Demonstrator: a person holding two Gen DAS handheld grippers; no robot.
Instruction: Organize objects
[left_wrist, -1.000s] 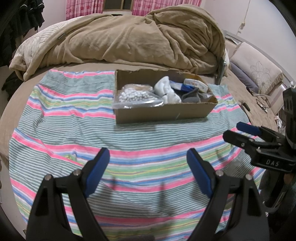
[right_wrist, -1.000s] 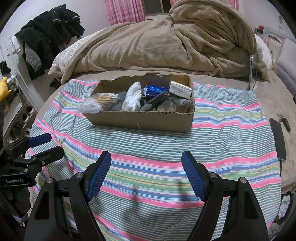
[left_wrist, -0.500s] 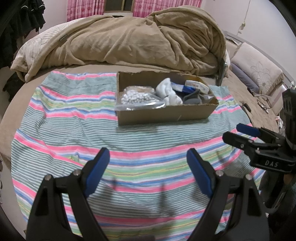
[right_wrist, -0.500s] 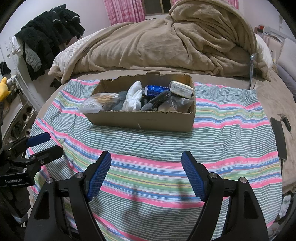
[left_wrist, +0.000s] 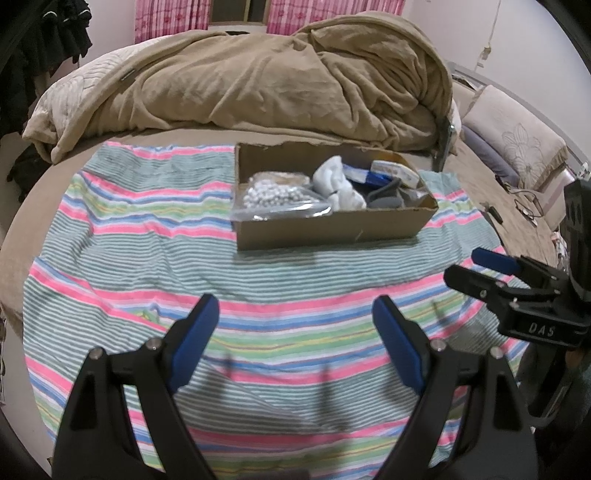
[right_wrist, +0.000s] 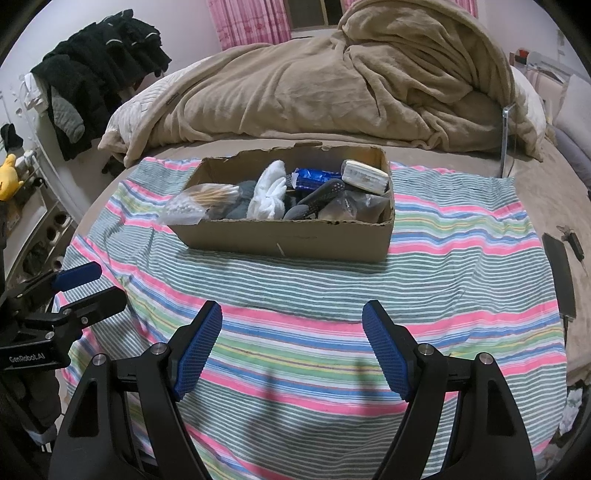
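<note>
A cardboard box (left_wrist: 332, 230) (right_wrist: 288, 242) stands on a striped cloth (left_wrist: 155, 266) (right_wrist: 461, 266) on the bed. It holds a bag of white beads (left_wrist: 273, 194), a bag of cotton swabs (right_wrist: 199, 201), white socks (left_wrist: 338, 182) (right_wrist: 269, 190), a blue packet (right_wrist: 314, 178), a white wrapped bar (right_wrist: 365, 177) and dark items (right_wrist: 321, 195). My left gripper (left_wrist: 295, 341) is open and empty above the near cloth, short of the box. My right gripper (right_wrist: 291, 343) is open and empty likewise. Each shows in the other's view, the right (left_wrist: 476, 266) and the left (right_wrist: 88, 284).
A heaped tan blanket (left_wrist: 258, 81) (right_wrist: 351, 85) lies behind the box. Pillows (left_wrist: 513, 140) sit at the far right. A dark phone (right_wrist: 559, 273) and keys (right_wrist: 572, 240) lie right of the cloth. Black clothes (right_wrist: 96, 70) hang at the left.
Both views have shifted slightly, with the box a little lower and nearer in frame. Both grippers stay open and empty.
</note>
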